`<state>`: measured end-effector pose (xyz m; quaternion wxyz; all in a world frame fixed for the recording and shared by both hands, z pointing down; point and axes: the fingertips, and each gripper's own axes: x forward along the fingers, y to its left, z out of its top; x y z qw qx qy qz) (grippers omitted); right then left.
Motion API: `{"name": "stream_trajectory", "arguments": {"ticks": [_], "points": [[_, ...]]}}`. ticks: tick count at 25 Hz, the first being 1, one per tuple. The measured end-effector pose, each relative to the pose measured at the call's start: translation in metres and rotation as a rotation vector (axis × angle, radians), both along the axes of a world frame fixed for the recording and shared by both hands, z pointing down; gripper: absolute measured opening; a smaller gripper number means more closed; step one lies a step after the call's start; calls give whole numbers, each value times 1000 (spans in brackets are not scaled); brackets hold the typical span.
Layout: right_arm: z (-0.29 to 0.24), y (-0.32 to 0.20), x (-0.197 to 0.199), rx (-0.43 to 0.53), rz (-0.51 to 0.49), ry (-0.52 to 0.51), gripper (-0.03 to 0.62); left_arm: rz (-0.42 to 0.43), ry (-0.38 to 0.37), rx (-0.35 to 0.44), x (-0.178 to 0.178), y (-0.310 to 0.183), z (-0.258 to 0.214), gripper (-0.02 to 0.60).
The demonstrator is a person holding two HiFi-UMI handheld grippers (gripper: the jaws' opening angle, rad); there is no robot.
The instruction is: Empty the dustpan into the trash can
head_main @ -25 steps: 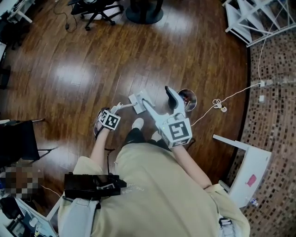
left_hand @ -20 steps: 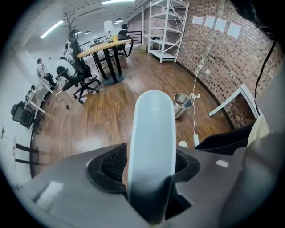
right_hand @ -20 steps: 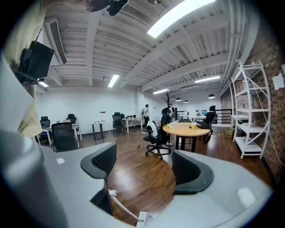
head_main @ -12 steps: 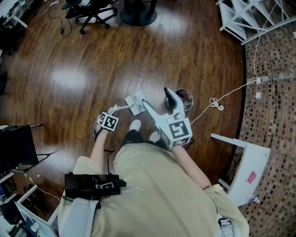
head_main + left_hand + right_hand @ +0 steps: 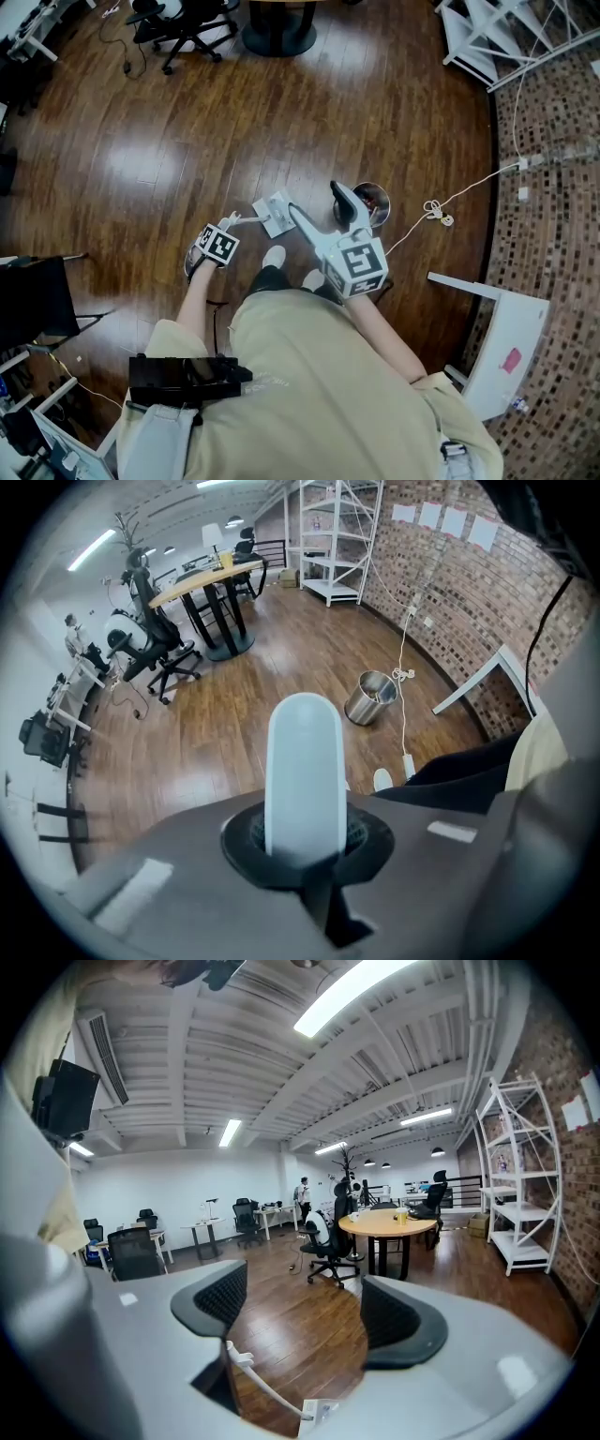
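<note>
The left tool (image 5: 232, 225) has just closed on the handle (image 5: 305, 761) of the dustpan (image 5: 273, 208), which seems to sit on the floor (image 5: 187, 141) by the person's feet. The right tool (image 5: 324, 208) hangs over it, its jaws just narrowing but apart, with nothing between them. The trash can (image 5: 378, 199) stands near. By my reckoning, lifting and tipping are both left.

Head view steeply down from above, left gripper view sharing its trash can (image 5: 377, 199), right gripper view nearly level

Trash can (image 5: 378, 200) half behind R gripper (image 5: 315, 199)
</note>
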<state>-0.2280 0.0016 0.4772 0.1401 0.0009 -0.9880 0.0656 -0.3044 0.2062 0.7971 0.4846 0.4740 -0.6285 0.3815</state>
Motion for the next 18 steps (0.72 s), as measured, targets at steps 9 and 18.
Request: {"name": "stream_trajectory", "arguments": {"ticks": [9, 18], "points": [[-3, -11, 13, -20, 40, -25, 366, 110, -33, 3, 0, -24, -47, 0], [-8, -19, 32, -42, 80, -49, 360, 221, -62, -88, -4, -6, -102, 0]]}}
